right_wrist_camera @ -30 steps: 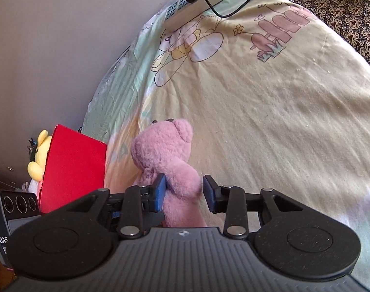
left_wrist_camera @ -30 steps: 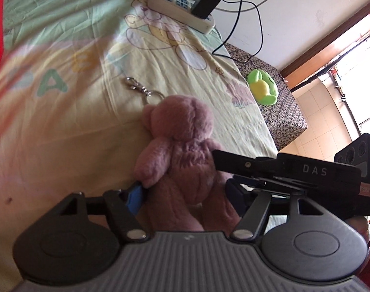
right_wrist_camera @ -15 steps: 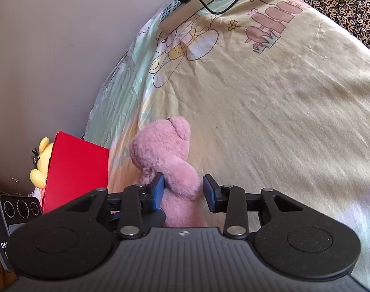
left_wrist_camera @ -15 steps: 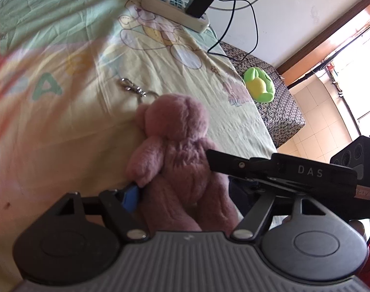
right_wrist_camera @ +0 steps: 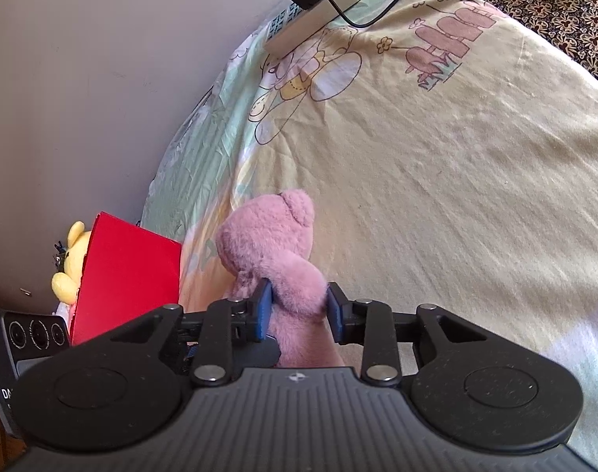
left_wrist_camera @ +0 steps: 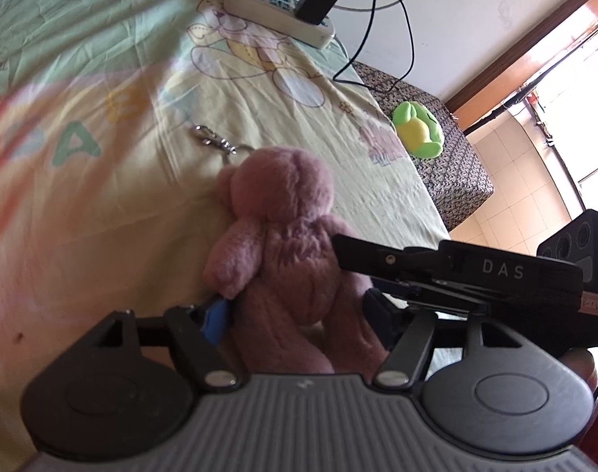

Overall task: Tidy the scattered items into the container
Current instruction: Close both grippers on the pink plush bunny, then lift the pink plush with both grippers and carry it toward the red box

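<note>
A pink plush bear (left_wrist_camera: 283,244) with a metal key clip (left_wrist_camera: 214,139) lies on the bed sheet. My left gripper (left_wrist_camera: 295,314) has its jaws on either side of the bear's legs and lower body. My right gripper (right_wrist_camera: 299,306) is shut on the bear's arm (right_wrist_camera: 295,283); its black body reaches in from the right in the left wrist view (left_wrist_camera: 456,275). The red container (right_wrist_camera: 126,275) stands at the bed's left side, with a yellow plush (right_wrist_camera: 72,263) behind it.
A white power strip (left_wrist_camera: 279,11) with a black charger and cable lies at the far end of the bed. A green and yellow plush (left_wrist_camera: 417,129) sits on a patterned stool beside the bed. A grey wall runs along the left.
Both grippers and the bear have shifted slightly; the bear sits a little higher and closer to the red container in the right wrist view. The grips look the same.
</note>
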Motion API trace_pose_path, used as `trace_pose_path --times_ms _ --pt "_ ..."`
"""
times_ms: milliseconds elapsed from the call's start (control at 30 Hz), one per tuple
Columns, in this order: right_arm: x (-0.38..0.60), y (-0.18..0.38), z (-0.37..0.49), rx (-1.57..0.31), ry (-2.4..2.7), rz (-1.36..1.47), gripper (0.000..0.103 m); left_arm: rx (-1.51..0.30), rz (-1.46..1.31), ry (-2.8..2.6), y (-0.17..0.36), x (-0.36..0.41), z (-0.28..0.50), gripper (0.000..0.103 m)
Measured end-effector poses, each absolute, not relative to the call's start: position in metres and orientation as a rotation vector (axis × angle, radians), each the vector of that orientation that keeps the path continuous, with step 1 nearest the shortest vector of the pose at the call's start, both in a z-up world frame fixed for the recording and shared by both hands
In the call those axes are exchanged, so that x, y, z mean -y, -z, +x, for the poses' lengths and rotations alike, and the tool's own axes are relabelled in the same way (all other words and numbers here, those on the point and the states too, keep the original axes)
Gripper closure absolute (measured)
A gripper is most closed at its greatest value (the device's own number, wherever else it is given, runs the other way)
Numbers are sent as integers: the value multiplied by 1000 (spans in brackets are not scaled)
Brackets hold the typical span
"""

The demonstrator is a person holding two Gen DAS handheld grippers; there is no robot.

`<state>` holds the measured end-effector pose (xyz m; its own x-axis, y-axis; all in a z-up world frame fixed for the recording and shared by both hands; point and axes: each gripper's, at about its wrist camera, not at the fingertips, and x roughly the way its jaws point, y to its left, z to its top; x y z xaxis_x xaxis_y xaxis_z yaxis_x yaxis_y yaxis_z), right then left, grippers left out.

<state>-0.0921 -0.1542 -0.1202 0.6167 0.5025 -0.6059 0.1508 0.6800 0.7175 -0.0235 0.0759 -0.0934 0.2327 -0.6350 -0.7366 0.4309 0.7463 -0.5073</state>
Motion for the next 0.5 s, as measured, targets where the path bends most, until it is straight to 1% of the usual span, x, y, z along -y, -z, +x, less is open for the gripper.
trace_pose_path --times_ms 67,100,300,333,433,500 --pt "155 122 -91 -908 -225 836 63 -1113 -211 740 93 -75 -24 32" --pt "156 123 -91 -909 -222 846 62 -1114 -218 738 94 -76 -24 32" --pt "158 127 -92 -905 -257 926 61 -1117 -188 724 92 -71 -25 32" --pt "155 128 -91 -915 -281 925 59 -1116 -171 719 91 -68 -26 32" --pt "144 122 -91 -895 -296 832 62 -1114 -142 706 90 -65 -26 32" --pt "144 122 -91 -895 -297 836 63 -1120 -150 698 90 -67 -26 33"
